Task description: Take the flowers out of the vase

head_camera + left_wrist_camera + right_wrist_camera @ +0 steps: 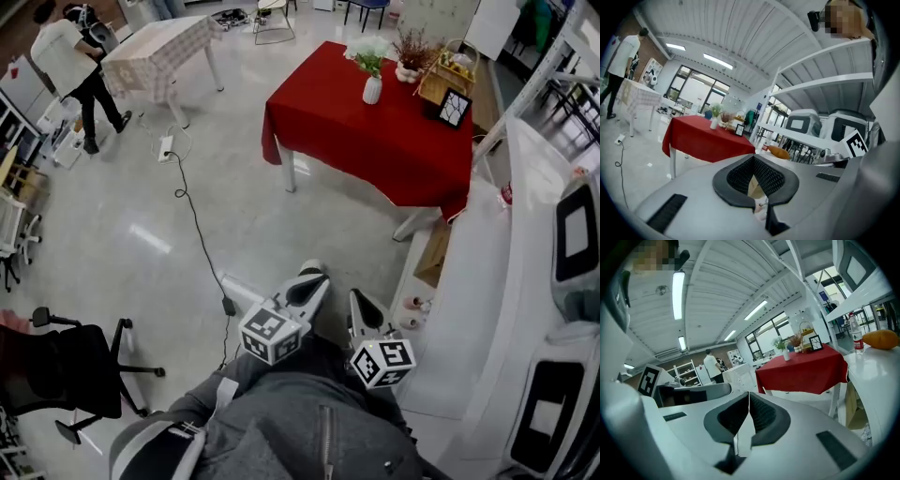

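Ahead of both grippers a stretch of bare floor (141, 234) lies open up to the near edge of the red table (375, 131), whose cloth hangs down over white legs. Close on the right gripper's (749, 397) right runs the long edge of a white shelf unit (469, 281), leaving little room on that side. To the left of the left gripper (753, 159) the floor is wide and free apart from a black cable (192, 220) trailing across it and an office chair (66, 366) further left and nearer the person. The white vase (372, 90) stands upright on the red table, well apart from both grippers, with the flowers (367, 52) in it. Both grippers are held side by side near the body. The left gripper's jaws are clenched tip to tip with nothing between them. The right gripper's jaws are likewise pressed together and empty.
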`<state>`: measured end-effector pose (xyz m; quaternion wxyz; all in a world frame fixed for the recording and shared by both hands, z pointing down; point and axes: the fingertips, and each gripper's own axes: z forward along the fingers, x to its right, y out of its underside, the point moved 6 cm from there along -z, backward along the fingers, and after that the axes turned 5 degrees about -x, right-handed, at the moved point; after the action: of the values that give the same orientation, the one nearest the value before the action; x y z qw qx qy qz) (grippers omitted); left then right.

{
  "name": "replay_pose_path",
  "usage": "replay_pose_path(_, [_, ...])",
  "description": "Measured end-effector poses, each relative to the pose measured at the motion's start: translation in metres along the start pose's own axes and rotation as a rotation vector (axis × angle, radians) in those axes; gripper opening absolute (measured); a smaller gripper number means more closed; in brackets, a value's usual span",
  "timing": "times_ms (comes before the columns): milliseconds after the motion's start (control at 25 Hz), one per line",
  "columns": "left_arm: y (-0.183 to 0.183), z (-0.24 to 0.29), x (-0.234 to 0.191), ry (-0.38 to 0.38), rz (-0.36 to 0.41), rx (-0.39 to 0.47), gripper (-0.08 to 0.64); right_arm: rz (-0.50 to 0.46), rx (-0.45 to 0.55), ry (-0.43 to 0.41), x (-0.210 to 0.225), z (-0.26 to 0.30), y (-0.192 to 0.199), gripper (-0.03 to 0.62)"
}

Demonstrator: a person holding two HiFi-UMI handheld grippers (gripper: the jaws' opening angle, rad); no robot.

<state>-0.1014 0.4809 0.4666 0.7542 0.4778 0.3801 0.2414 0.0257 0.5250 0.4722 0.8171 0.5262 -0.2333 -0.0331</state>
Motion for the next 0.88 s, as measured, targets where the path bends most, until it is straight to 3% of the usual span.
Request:
replay_pose_path(440, [-0.038,0.072,-0.046,0.057,0.007,-0.010,0.006,-0.015,0.011,0.042,0.048,0.059,-0.041,0.011])
replay_pose_path(880, [-0.124,0.146,-0.140,0.067,0.013,0.007,0.006,-0.026,0.039,0.062,0.089,0.170,-0.125,0.011])
